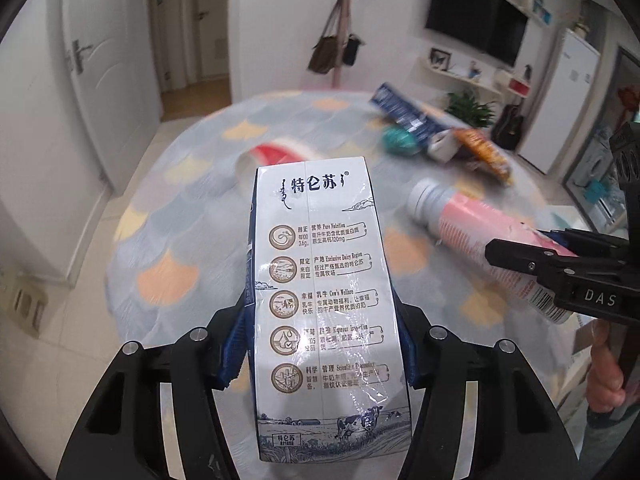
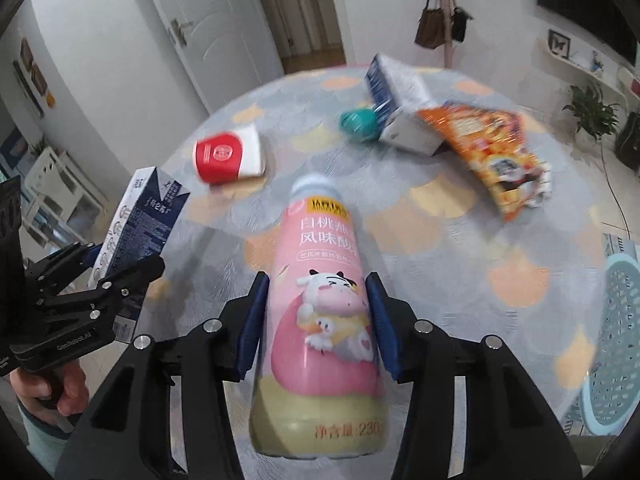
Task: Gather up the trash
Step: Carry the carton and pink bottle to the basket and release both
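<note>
My left gripper is shut on a white and blue milk carton, held above the round table; the carton also shows in the right wrist view with the left gripper around it. My right gripper is shut on a pink yogurt bottle, also held above the table; the bottle appears at the right of the left wrist view in the right gripper. On the table lie a red and white paper cup, a teal ball, another carton and an orange snack bag.
A light blue plastic basket stands at the right edge beside the table. White doors, a coat rack with bags, a wall TV and shelves surround the table. A person's hand holds the left gripper's handle.
</note>
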